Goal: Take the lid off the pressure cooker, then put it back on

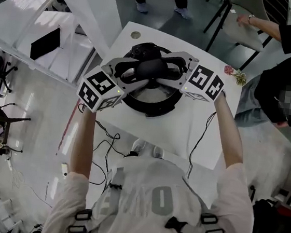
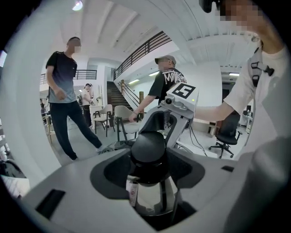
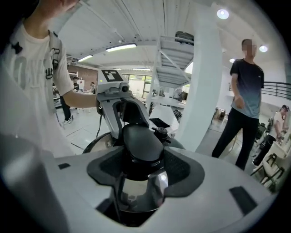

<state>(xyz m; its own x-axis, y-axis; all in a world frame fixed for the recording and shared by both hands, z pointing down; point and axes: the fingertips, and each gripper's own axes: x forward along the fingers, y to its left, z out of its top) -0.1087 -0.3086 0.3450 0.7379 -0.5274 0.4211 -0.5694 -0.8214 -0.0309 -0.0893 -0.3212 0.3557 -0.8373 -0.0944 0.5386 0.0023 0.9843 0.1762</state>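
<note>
The pressure cooker [image 1: 148, 99] stands on a white table [image 1: 208, 141], its steel lid [image 2: 150, 196] on top. A long black lid handle [image 1: 154, 67] lies across the lid. My left gripper [image 1: 137, 75] comes in from the left and is shut on one end of the handle [image 2: 148, 148], dark pads [image 2: 111, 174] against its sides. My right gripper [image 1: 170, 72] faces it from the right, shut on the other end of the handle [image 3: 141, 143]. Each gripper view shows the opposite gripper beyond the handle. A small black valve [image 3: 160, 132] sits on the lid behind the handle.
A black cable [image 1: 201, 140] trails over the table's near right side. A small round piece [image 1: 136, 35] and a flowered item [image 1: 235, 74] lie near the far edges. A seated person [image 1: 285, 77] is close at the right; another person [image 3: 238, 104] stands beyond.
</note>
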